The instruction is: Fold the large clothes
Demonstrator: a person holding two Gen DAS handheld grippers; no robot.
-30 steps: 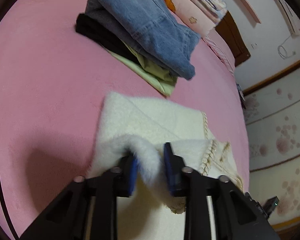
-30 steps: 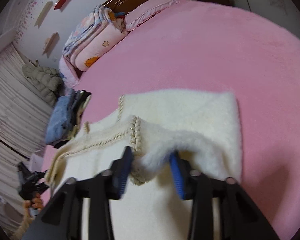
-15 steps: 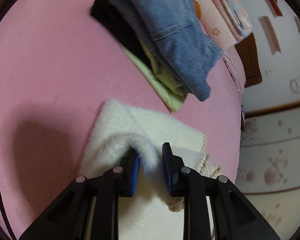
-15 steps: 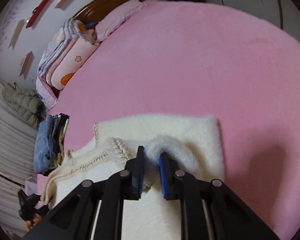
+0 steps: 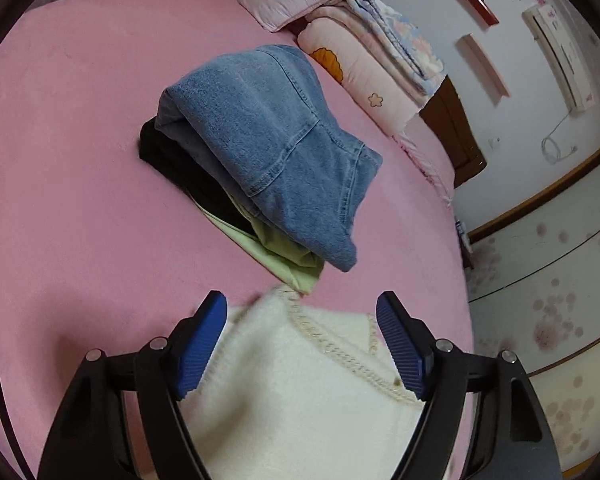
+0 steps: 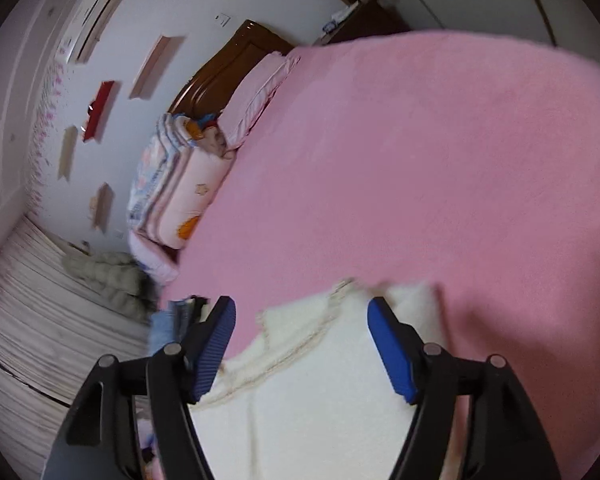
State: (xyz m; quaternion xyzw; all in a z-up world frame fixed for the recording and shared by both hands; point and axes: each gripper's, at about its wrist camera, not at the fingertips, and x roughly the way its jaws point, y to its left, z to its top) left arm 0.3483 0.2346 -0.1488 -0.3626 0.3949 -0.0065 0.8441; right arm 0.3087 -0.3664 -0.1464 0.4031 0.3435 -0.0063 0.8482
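Jaws on both grippers, left gripper [image 5: 300, 344] and right gripper [image 6: 302, 348], spread wide, holding nothing. White fleece garment [image 5: 300, 392] lies flat on pink bed [image 5: 80, 200], just short of folded clothes stack [image 5: 260, 152]. Soft, fluffy, light, probably floppy; pinch corners or braided trim edge [image 5: 340, 348]. Long axis unclear, garment cropped.

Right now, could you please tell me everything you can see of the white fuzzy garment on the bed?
The white fuzzy garment is cream, plush and fleece-like, with a braided rope-like trim along one edge. It lies flat on the pink bedspread, its far tip close to the light green garment under the jeans. The left gripper and right gripper hang open above it, jaws wide apart, gripping nothing. In the right wrist view it is blurred.
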